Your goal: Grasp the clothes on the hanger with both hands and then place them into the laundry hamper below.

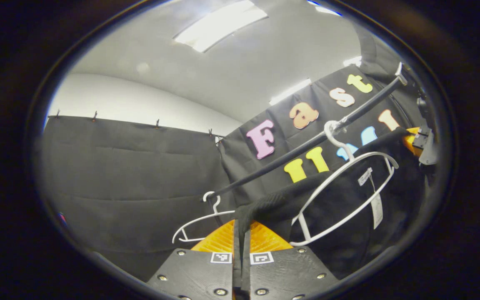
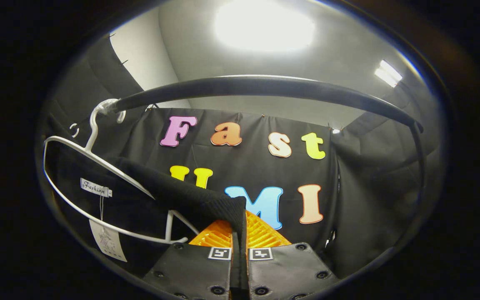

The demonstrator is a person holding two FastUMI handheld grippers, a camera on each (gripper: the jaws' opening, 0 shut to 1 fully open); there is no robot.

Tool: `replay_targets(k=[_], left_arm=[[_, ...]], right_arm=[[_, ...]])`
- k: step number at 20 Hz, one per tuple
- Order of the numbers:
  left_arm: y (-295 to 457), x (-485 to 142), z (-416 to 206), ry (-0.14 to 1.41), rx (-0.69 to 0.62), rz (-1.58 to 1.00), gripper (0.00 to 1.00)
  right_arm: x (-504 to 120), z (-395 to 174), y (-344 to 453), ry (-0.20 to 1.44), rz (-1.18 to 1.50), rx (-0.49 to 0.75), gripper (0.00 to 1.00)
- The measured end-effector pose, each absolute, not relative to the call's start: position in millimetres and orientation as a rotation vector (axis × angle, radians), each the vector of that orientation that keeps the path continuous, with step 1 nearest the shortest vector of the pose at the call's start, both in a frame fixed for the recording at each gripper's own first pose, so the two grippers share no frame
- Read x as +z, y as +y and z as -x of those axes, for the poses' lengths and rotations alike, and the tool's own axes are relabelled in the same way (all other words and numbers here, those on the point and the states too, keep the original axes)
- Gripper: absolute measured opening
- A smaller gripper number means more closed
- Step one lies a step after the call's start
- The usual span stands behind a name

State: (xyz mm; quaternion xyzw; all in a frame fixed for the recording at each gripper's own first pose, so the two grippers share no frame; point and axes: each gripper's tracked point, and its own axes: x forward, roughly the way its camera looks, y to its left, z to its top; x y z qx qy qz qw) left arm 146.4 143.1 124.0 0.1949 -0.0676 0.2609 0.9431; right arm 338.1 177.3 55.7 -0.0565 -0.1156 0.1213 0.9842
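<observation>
1. The biggest risk, as I judge it, is the white hanger [image 1: 348, 196] coming along with the garment. The black garment [image 1: 336, 208] is draped over it, and the hanger's hook sits on the black rail [image 1: 306, 143]. A pull straight down could drag the hook tight against the rail or swing the whole thing instead of freeing the cloth.

2. A second risk is a slip. Each claw pinches only a thin edge of knit fabric, so a sharp tug could strip the cloth out of one side and leave the garment hanging lopsided from the other.

3. An empty white hanger [image 1: 198, 221] hangs on the same rail, near the left claw [image 1: 240, 233]. It could be knocked or snagged if that claw swings sideways.

4. The left claw is clenched on a ribbed edge of the garment, the cloth running up from between its orange fingers toward the hanger, up and to the right.

5. The right claw [image 2: 240, 233] is likewise clamped on a ribbed edge, the cloth rising from its fingers up and to the left, toward the hanger [image 2: 98, 166].

6. The garment [image 2: 140, 200] hangs high on the rail, stretched between both claws. The hamper below is somewhere I cannot place from here.
</observation>
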Motion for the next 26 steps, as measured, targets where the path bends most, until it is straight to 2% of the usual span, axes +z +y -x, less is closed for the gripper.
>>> replay_targets(k=[6, 11, 14, 18, 23, 26], left_arm=[[163.0, 124.3, -165.8, -0.143, 0.496, -0.386, 0.01], [178.9, 93.8, -187.8, -0.085, 0.453, -0.344, 0.02], [179.9, 73.3, -200.6, -0.057, 0.427, -0.307, 0.01], [184.0, 50.5, -194.1, -0.049, 0.385, -0.283, 0.03], [193.0, 21.1, -179.4, 0.000, 0.352, -0.228, 0.01], [189.0, -0.4, -193.8, 0.026, 0.334, -0.211, 0.01]], right_arm=[[36.4, -367.8, 192.7, -0.201, 0.107, 0.276, 0.01], [11.5, -383.1, 214.0, -0.105, 0.081, 0.321, 0.02], [-25.7, -395.9, 220.1, -0.002, 0.051, 0.364, 0.01], [-43.2, -396.5, 212.2, 0.034, 0.028, 0.349, 0.01], [-62.3, -382.9, 213.7, 0.088, 0.023, 0.373, 0.01], [-79.6, -375.4, 209.7, 0.124, 0.053, 0.370, 0.01]])
